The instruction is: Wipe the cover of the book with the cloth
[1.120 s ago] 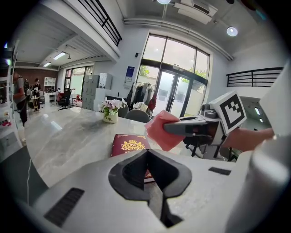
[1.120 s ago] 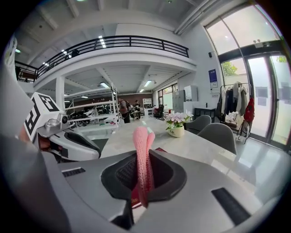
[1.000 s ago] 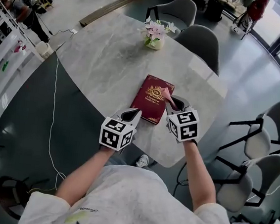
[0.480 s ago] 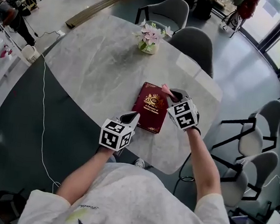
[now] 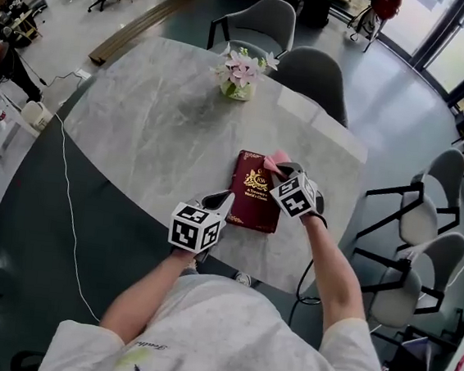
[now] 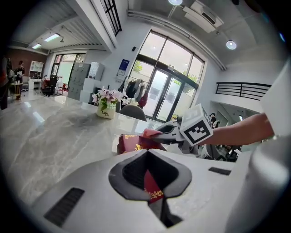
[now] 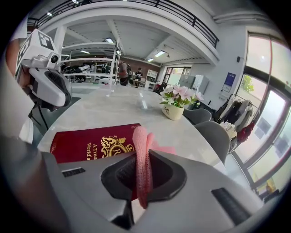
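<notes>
**Head view.** A person seen from above stands at a pale marble table (image 5: pixel 156 123) with a gripper in each hand. A closed book (image 5: pixel 255 201) lies flat near the table's near edge, front cover up. It is dark red with a gold crest and gold lettering. The right gripper (image 5: pixel 278 169) reaches in from the right and holds a pink cloth (image 5: pixel 279 157) at the book's far right corner. The left gripper (image 5: pixel 223 197) points at the book's near left edge, touching it or just beside it. A pot of pink flowers (image 5: pixel 239 76) stands well apart, at the far side of the table.

**Left gripper view.** The left gripper (image 6: pixel 152 193) has its jaws drawn together, with only a thin slit between them. A near corner of the red book with a gold ornament shows through the gap behind the tips. The jaws seem to steady the corner rather than clamp it. Further off, the right gripper (image 6: pixel 160 133) presses the cloth (image 6: pixel 149 133) onto the book (image 6: pixel 129 144).

**Right gripper view.** The right gripper (image 7: pixel 143 182) is closed tight on the cloth (image 7: pixel 142 154), which stands up as a folded strip between the jaws. Beyond it lies the book (image 7: pixel 86 144), with its crest and lettering clear. The left gripper (image 7: pixel 57 88) hangs over the book's far end.

**Progress.** The wiping looks under way, with the cloth at one corner and most of the cover still ahead of it. The cover shows no dust or marks, so what has been cleaned cannot be told.
</notes>
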Tool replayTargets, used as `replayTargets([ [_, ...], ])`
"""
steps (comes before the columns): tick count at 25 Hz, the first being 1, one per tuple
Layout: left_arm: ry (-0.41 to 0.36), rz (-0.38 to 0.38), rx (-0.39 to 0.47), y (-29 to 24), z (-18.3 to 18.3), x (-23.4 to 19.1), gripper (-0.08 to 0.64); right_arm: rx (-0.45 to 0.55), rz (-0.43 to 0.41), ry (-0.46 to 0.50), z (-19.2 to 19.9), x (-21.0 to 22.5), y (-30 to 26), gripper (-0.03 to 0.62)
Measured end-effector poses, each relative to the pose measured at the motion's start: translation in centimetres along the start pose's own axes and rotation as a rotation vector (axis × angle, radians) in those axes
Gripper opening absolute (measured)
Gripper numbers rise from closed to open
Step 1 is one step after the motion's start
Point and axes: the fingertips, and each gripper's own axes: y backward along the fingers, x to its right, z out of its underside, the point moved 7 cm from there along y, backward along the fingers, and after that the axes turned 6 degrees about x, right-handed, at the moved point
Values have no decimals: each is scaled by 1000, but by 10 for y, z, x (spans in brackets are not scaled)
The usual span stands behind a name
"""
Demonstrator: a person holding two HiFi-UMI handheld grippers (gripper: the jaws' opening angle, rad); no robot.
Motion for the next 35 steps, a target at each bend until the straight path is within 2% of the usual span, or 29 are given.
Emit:
replayTargets([
  [9, -47, 49, -30, -12, -3, -5, 6, -1, -27, -77, 4, -13, 2, 14],
  [19, -83, 31, -32, -13, 0, 2, 6, 26, -63, -130, 17, -36, 18, 14],
  [26, -39, -3, -28, -11, 5, 8, 6, 55, -102, -123, 23, -51, 28, 14],
  [35, -24, -58, -29, -7, 14, 19, 6, 70, -184, -104, 32, -75, 48, 14],
])
